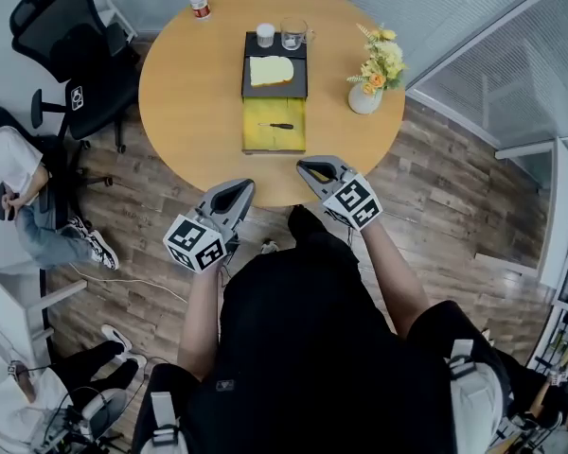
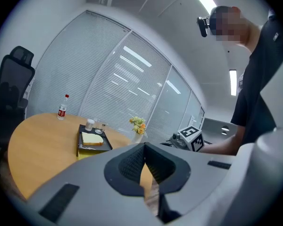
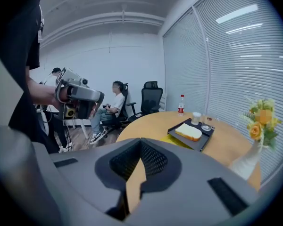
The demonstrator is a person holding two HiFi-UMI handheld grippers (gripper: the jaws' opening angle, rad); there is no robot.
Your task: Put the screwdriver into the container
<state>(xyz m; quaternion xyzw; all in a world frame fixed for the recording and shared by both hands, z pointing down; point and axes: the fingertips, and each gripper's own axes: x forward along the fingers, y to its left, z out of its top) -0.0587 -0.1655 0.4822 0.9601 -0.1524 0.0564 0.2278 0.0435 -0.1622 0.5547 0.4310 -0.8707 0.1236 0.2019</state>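
Note:
A small dark-handled screwdriver (image 1: 280, 126) lies on the yellow container (image 1: 274, 138) in the middle of the round wooden table (image 1: 189, 93), just in front of a black tray (image 1: 275, 85). Both grippers hang short of the table's near edge, well clear of the screwdriver. My left gripper (image 1: 239, 190) is shut and holds nothing; its jaws (image 2: 144, 149) meet at the tips. My right gripper (image 1: 312, 168) is also shut and empty (image 3: 140, 146). The gripper views show the yellow container (image 2: 82, 153) (image 3: 172, 139) only as a sliver, and the screwdriver is hidden in them.
The black tray holds a slice of bread (image 1: 270, 70), a white cup (image 1: 265, 34) and a glass (image 1: 293, 34). A vase of flowers (image 1: 371, 81) stands at the table's right, a bottle (image 1: 200, 0) at the far left. Office chairs (image 1: 76, 55) and seated people (image 1: 19, 187) are on the left.

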